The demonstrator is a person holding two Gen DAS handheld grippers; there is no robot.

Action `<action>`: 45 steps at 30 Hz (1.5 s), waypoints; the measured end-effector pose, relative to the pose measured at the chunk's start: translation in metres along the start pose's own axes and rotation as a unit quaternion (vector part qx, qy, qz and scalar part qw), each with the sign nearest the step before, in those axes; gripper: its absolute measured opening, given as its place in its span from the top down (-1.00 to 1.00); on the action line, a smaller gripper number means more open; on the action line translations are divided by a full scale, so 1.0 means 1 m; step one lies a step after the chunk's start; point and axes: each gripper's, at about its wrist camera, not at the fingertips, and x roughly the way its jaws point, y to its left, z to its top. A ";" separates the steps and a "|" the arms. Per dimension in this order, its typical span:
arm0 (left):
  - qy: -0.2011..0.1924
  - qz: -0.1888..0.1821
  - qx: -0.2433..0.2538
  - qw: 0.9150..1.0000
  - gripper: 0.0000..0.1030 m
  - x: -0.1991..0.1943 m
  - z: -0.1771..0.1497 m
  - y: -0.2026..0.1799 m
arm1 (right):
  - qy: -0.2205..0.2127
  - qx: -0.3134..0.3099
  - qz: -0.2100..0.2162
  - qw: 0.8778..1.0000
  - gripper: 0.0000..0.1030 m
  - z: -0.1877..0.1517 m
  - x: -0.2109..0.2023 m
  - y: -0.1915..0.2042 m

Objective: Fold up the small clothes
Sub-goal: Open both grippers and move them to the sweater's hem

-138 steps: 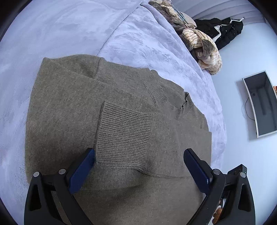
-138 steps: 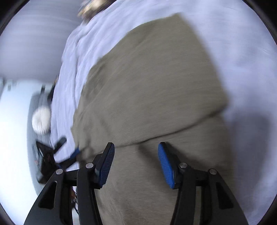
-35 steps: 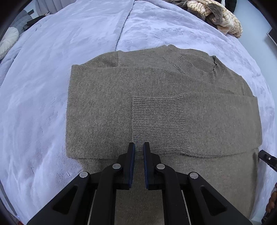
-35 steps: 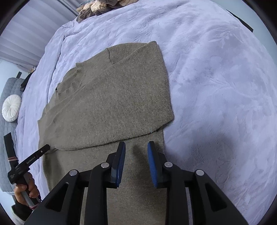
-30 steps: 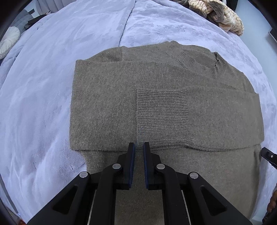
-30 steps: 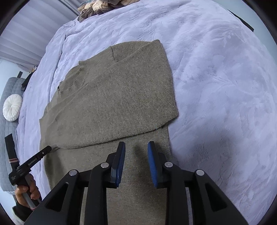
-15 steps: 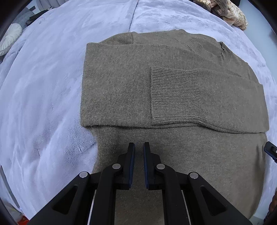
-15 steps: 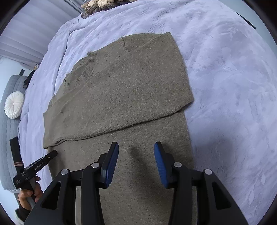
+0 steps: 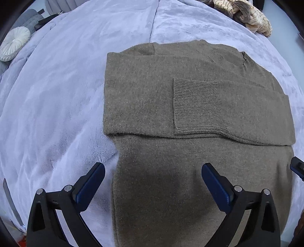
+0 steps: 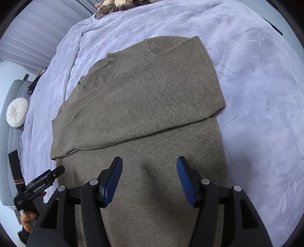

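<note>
An olive-brown knit sweater lies flat on a lilac plush bedspread, both sleeves folded across the chest, a ribbed cuff on top. It also shows in the right wrist view. My left gripper is open and empty, just above the sweater's lower left body, its left finger over the blanket. My right gripper is open and empty above the lower right body. The left gripper also shows at the left edge of the right wrist view.
A heap of beige striped clothes lies at the bed's far end. A round white cushion sits on a grey couch to the left. Bare blanket stretches to the right of the sweater.
Both grippers have opened wide; they were shut or nearly shut a second ago. Both have drawn back toward the sweater's hem, so more of its lower body shows.
</note>
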 end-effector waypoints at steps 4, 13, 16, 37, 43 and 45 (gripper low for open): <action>0.002 -0.003 -0.001 1.000 -0.98 0.007 0.005 -0.002 | 0.002 0.001 0.001 1.000 -0.42 -0.002 0.002 0.005; 0.008 -0.014 -0.004 1.000 -0.98 0.014 0.009 0.016 | -0.022 -0.032 -0.002 0.999 -0.67 -0.010 -0.004 0.024; 0.006 -0.028 0.000 1.000 -0.98 0.013 0.002 0.033 | -0.026 -0.040 -0.001 0.999 -0.74 -0.016 -0.006 0.032; 0.017 -0.032 0.011 0.999 -0.98 -0.011 -0.072 0.047 | 0.002 -0.002 0.031 1.000 -0.88 -0.054 -0.017 -0.011; 0.046 -0.058 -0.005 0.997 -0.98 -0.032 -0.124 0.047 | 0.003 0.036 0.040 0.999 -0.88 -0.070 -0.042 -0.063; 0.067 -0.070 -0.015 0.995 -0.97 -0.031 -0.141 0.049 | 0.009 0.054 0.037 0.998 -0.88 -0.079 -0.048 -0.083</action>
